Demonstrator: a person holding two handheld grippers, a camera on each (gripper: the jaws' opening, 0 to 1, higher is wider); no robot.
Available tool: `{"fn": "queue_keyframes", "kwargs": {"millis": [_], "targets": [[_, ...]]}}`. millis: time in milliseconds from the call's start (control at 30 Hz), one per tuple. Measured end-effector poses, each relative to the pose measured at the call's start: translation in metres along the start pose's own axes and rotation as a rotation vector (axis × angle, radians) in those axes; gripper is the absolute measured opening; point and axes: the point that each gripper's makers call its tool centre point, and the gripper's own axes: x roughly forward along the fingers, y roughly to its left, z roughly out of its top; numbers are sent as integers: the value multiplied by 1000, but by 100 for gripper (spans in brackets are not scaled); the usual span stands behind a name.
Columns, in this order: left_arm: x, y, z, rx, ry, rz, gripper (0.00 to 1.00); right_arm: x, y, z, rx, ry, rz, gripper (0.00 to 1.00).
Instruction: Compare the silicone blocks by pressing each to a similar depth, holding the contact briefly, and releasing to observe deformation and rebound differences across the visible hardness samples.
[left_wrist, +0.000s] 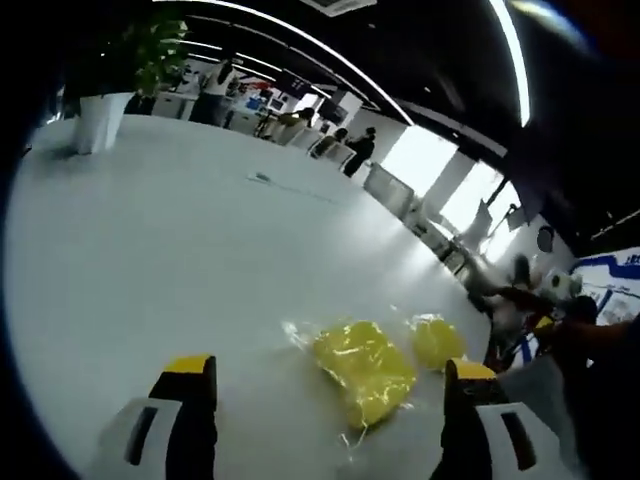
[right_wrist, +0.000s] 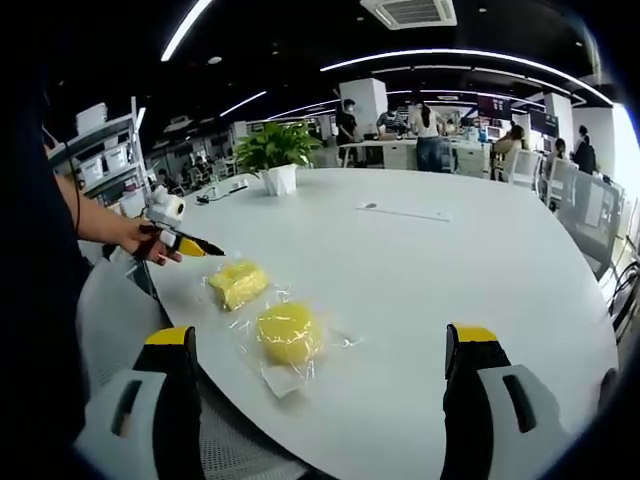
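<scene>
Right gripper view, right gripper (right_wrist: 325, 375) spread wide above two bagged yellow blocks (right_wrist: 288, 333) (right_wrist: 238, 283) on white table (right_wrist: 440, 270), left gripper (left_wrist: 330, 400) likewise wide over both blocks (left_wrist: 365, 370) (left_wrist: 437, 340), touching neither.

Left gripper view is looking from low over the table (left_wrist: 180, 260), rolled steeply, facing across the white top toward a plant (left_wrist: 140, 60) and far desks. Two yellow blocks (left_wrist: 365, 370) are lying close ahead, just beyond its fingers (left_wrist: 190, 375).

Right gripper view is sitting higher at the table (right_wrist: 450, 270) edge, level, facing the same blocks (right_wrist: 287, 332) and plant (right_wrist: 275, 150). Both views are sharing the blocks, tabletop and plant; the left gripper (right_wrist: 185, 243) is entering from the left.
</scene>
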Motion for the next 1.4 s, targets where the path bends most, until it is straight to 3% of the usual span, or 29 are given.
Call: {"fn": "queue_keyframes", "kwargs": {"millis": [100,167,333,800,1100,1400], "targets": [[-14,3,-2,64,-9,7,100,1,-1,0,-6,-2,2,97],[-26,6,4,116,-48,21,100,1,-1,0,-6,1,5,97],[-51,14,8,163,-72,79,100,3,-1,-2,-7,0,6,97],[-101,11,-9,184,-63,142,100,1,-4,-11,-5,6,0,97],[-99,-5,4,215,-59,159,100,-1,-6,-20,1,9,-21,97],[-92,-3,11,210,-60,141,100,-1,-7,-30,1,46,-31,97]]}}
